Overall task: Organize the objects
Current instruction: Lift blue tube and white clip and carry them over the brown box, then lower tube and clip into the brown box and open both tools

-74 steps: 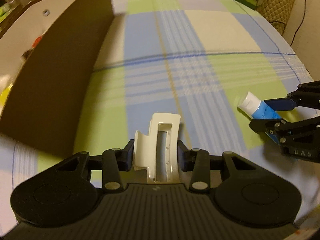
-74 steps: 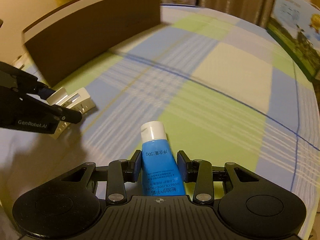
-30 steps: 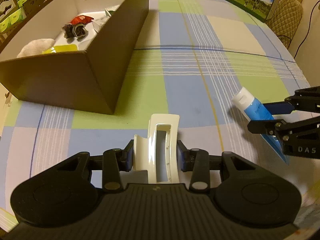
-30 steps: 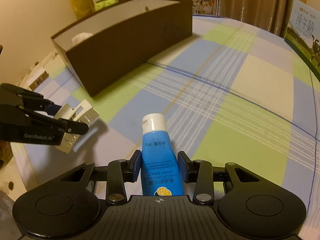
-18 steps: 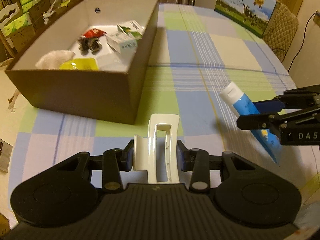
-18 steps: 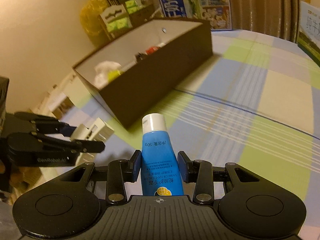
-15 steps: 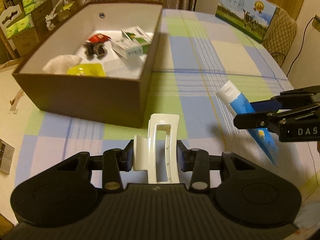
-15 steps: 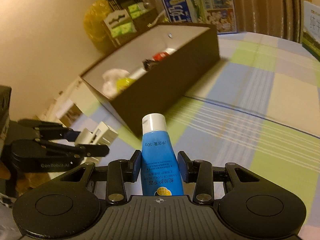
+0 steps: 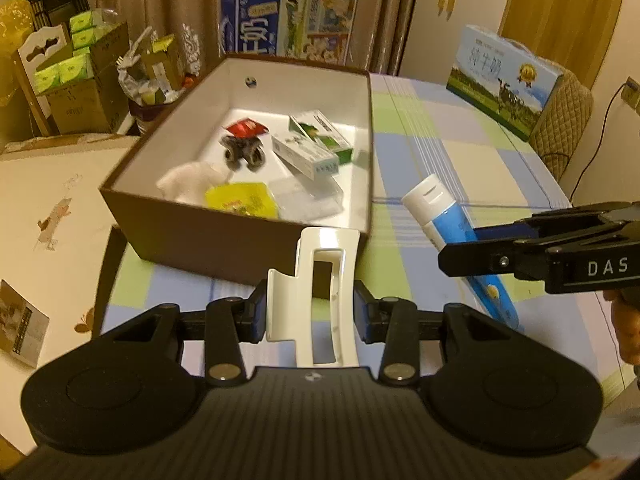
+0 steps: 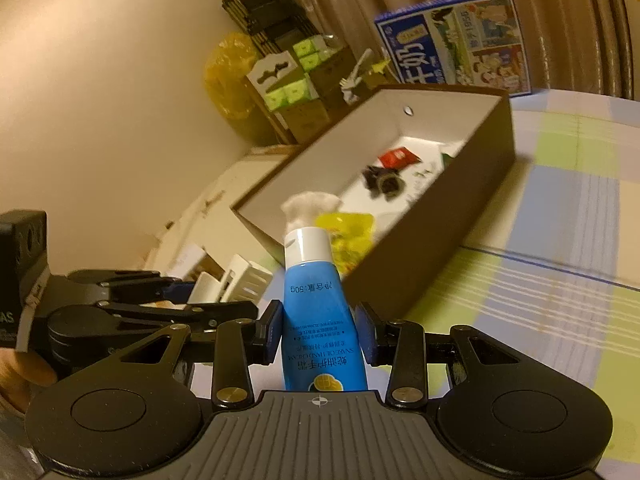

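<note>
My left gripper (image 9: 310, 314) is shut on a white hair claw clip (image 9: 316, 280), held above the table near the front wall of a brown open box (image 9: 224, 240). My right gripper (image 10: 318, 338) is shut on a blue hand cream tube with a white cap (image 10: 316, 304). The tube also shows in the left wrist view (image 9: 448, 224), to the right of the box, with the right gripper (image 9: 472, 248) on it. The clip (image 10: 240, 280) and left gripper (image 10: 224, 298) show at the left in the right wrist view. The box (image 10: 440, 240) holds a toy car (image 9: 242, 152), small cartons (image 9: 308, 152), a yellow packet (image 9: 242, 198) and a white cloth (image 9: 192, 178).
The table has a checked blue, green and white cloth (image 9: 420, 152). A milk carton box (image 9: 504, 80) stands at the far right of the table. Another milk box (image 9: 288, 20) stands behind the brown box. Cardboard boxes and bags (image 9: 80, 80) stand on the floor at the left.
Both grippers have risen and tilted up with their objects held. The box interior and the room behind it have come into view. The tube has moved closer to the box.
</note>
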Demonstrator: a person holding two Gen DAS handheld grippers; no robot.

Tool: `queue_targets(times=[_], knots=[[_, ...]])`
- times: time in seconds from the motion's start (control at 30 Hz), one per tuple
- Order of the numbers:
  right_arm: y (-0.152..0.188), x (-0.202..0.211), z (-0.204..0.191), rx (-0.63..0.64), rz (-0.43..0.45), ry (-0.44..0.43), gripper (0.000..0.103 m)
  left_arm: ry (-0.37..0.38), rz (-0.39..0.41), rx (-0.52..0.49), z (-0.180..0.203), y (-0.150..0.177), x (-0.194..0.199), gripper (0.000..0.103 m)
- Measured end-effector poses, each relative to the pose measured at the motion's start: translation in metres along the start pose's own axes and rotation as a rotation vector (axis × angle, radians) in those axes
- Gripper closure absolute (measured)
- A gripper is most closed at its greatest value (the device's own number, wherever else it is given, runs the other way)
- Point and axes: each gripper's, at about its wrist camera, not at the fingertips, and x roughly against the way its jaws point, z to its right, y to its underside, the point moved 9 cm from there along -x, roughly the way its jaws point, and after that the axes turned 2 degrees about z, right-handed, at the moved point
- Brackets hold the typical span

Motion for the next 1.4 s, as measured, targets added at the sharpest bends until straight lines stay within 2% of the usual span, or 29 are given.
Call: queue_targets(times=[0.4, 0.77, 1.0, 1.4], knots=[[-0.058, -0.027, -0.018, -0.105, 0.088, -0.003, 0.067, -0.01, 0.062, -0.004, -0.045, -0.05, -0.002, 0.067], [-0.113, -0.063, 0.005, -0.172, 0.132, 0.091, 0.067, -0.024, 0.095, -0.019, -0.076, -0.118, -0.036, 0.067], [-0.131, -0.095, 0.026, -0.188, 0.105, 0.152, 0.067, -0.039, 0.04, -0.022, -0.086, -0.137, -0.077, 0.067], [-0.154, -0.144, 0.066, -0.246, 0.061, 0.228, 0.067, -0.058, -0.054, -0.019, -0.103, -0.152, -0.143, 0.067]])
